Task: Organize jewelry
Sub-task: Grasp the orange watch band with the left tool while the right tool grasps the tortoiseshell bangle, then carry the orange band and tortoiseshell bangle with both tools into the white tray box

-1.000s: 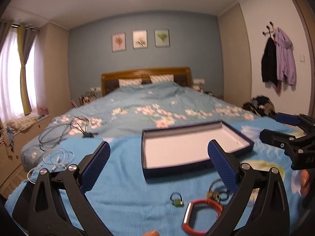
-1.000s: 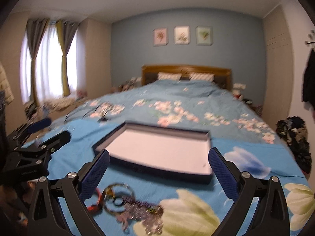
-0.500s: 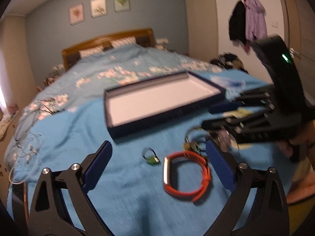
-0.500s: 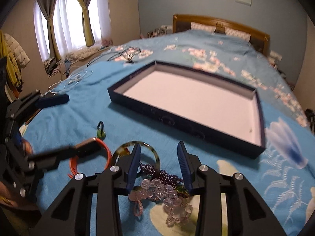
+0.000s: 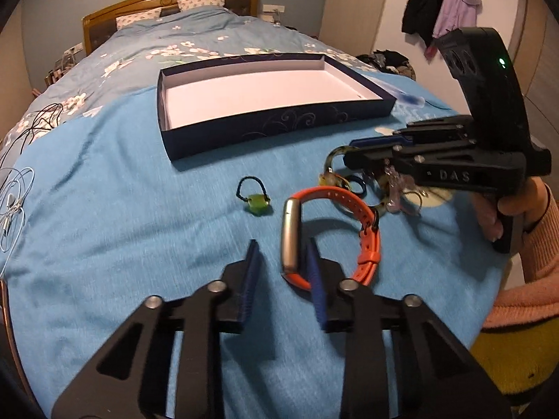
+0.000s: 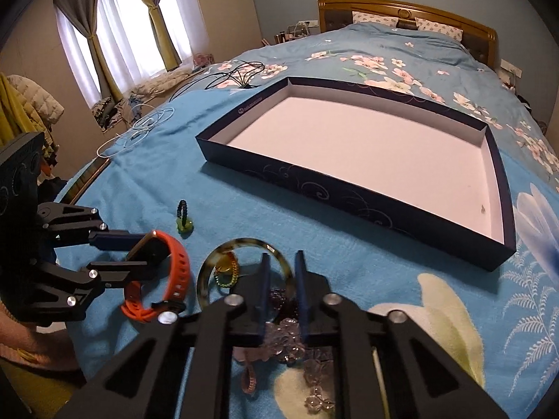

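Left wrist view. We read the raised letters "DAS" on the body of the right claw [image 5: 353, 146], which enters from the right above the jewelry heap. The navy box [image 5: 279, 129], our landmark, lies on the blue bedspread [image 5: 104, 227]; its white interior holds nothing. Nearer the camera than the box lie a small green charm on a black loop [image 5: 256, 202] and the orange wristband [image 5: 335, 230] with its silver module. The left claw [image 5: 283, 262], its jaws having just been closing, stands narrow astride that module; here we cannot tell whether the pads press it. A tortoiseshell bangle [image 5: 332, 160] lies right of the charm, under the right claw. Coiled white cable [image 5: 14, 192] lies far left of the box.

Right wrist view. A small pale logo on the box [image 6: 349, 202] wall is too small for us to read. The right claw [image 6: 281, 279] has just been closing and now pinches the bangle [image 6: 213, 262] rim. Clear beads [image 6: 290, 345] lie beneath it. Left of the bangle, the left claw [image 6: 139, 251] clamps the wristband [image 6: 174, 279].
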Demonstrator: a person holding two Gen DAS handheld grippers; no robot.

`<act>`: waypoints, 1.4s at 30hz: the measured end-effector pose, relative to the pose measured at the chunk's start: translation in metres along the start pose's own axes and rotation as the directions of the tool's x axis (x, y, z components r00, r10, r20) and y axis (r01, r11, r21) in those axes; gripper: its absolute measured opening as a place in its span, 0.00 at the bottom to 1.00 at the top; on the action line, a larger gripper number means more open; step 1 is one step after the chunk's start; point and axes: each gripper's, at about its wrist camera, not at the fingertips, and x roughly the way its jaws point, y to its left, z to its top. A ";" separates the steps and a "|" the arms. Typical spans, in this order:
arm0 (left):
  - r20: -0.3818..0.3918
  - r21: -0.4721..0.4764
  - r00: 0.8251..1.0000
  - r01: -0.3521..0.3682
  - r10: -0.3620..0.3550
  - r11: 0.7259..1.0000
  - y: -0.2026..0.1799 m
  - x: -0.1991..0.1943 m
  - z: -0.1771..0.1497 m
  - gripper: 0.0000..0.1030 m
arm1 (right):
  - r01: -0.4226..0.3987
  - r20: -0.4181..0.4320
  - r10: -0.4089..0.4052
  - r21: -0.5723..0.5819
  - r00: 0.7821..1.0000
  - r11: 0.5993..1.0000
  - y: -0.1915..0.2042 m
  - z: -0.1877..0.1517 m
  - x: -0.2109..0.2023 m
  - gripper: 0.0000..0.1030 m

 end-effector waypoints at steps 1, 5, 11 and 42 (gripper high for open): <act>-0.001 0.007 1.000 -0.001 0.001 1.000 -0.001 -0.003 -0.001 0.20 | 0.002 0.004 -0.002 0.006 1.000 1.000 -0.001 0.000 -0.001 0.06; 0.012 0.012 1.000 0.011 -0.011 1.000 0.000 -0.009 0.003 0.13 | -0.016 0.028 0.014 0.049 1.000 0.999 -0.006 -0.002 -0.007 0.06; 0.044 0.060 0.999 -0.025 0.023 0.998 0.001 -0.005 0.016 0.12 | -0.055 0.068 0.048 0.118 0.997 0.991 -0.016 -0.005 -0.020 0.06; 0.123 0.167 0.992 -0.051 0.030 0.985 0.001 -0.022 0.059 0.12 | -0.036 0.180 0.003 0.176 0.984 0.984 -0.045 0.023 -0.041 0.06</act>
